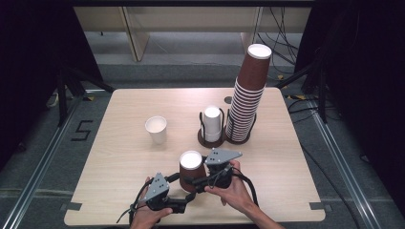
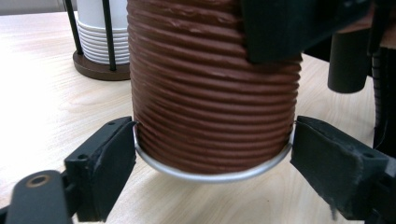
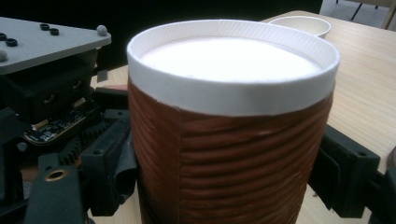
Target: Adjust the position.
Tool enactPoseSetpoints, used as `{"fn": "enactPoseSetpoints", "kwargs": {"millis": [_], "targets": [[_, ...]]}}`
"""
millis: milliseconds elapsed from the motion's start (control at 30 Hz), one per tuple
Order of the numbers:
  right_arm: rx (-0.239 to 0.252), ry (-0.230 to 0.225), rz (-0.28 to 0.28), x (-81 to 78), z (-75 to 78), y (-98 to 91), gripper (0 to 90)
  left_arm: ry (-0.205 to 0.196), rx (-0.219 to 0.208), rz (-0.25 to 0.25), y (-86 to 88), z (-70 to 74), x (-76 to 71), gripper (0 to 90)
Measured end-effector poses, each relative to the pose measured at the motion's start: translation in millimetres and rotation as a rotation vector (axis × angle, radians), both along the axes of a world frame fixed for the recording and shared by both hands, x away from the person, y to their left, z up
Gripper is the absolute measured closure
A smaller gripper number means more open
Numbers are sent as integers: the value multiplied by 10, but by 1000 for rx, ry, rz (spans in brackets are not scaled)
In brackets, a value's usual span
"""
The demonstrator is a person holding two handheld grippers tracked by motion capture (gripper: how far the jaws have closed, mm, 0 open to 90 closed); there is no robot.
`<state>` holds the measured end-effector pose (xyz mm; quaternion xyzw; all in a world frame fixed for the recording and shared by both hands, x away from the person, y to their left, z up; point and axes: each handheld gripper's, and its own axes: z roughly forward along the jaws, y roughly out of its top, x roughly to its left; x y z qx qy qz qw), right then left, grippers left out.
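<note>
A brown ribbed paper cup [image 1: 191, 171] stood upside down near the middle of the counter's [image 1: 119, 157] near edge. The left tool [image 1: 187, 196] had its two black pads touching the cup's rolled rim at the bottom, one on each side, gripping it. The right tool [image 1: 197, 181] gripped the same cup higher up, its pads pressed against the ribbed wall.

Brown cup [image 2: 212, 88] top cut off; wire holder [image 2: 100, 39] likewise.
</note>
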<state>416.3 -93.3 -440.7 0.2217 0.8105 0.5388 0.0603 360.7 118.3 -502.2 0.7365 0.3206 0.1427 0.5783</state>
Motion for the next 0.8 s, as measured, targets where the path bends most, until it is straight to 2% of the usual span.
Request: {"fn": "enactPoseSetpoints", "kwargs": {"millis": [67,100,133,167,200,233,267,333,400,433,500,533,600,733,800], "targets": [[2,6,2,-7,-1,13,197,0,1,3,0,1,-2,117],[4,-9,10,-3,-2,17,197,2,-10,3,-2,1,3,111],[-3,-11,-4,-13,-1,21,198,7,-14,6,-4,2,5,107],[1,5,5,-21,3,25,198,14,-1,16,-1,9,0,97],[7,-8,10,-17,-1,30,199,16,3,18,-3,8,2,86],[5,6,9,-27,2,34,198,18,-8,15,-16,-2,9,73],[15,-10,18,-20,-4,45,199,25,1,22,-20,1,5,62],[16,7,18,-33,-4,54,199,29,5,25,-25,1,5,42],[16,3,24,-46,0,64,199,24,-4,15,-39,-10,14,28],[32,-4,40,-49,-6,83,199,16,-4,16,-40,-13,13,22],[20,16,31,-76,8,87,199,12,-6,19,-44,-12,13,13],[26,-4,34,-75,5,93,199,12,-6,19,-44,-12,13,12],[36,18,32,-92,-1,106,199,4,-6,24,-55,-14,7,8],[36,1,42,-94,-8,110,199,-5,8,26,-55,-5,-3,2],[48,20,45,-110,-16,123,199,-8,5,24,-56,-6,-3,1]]}}
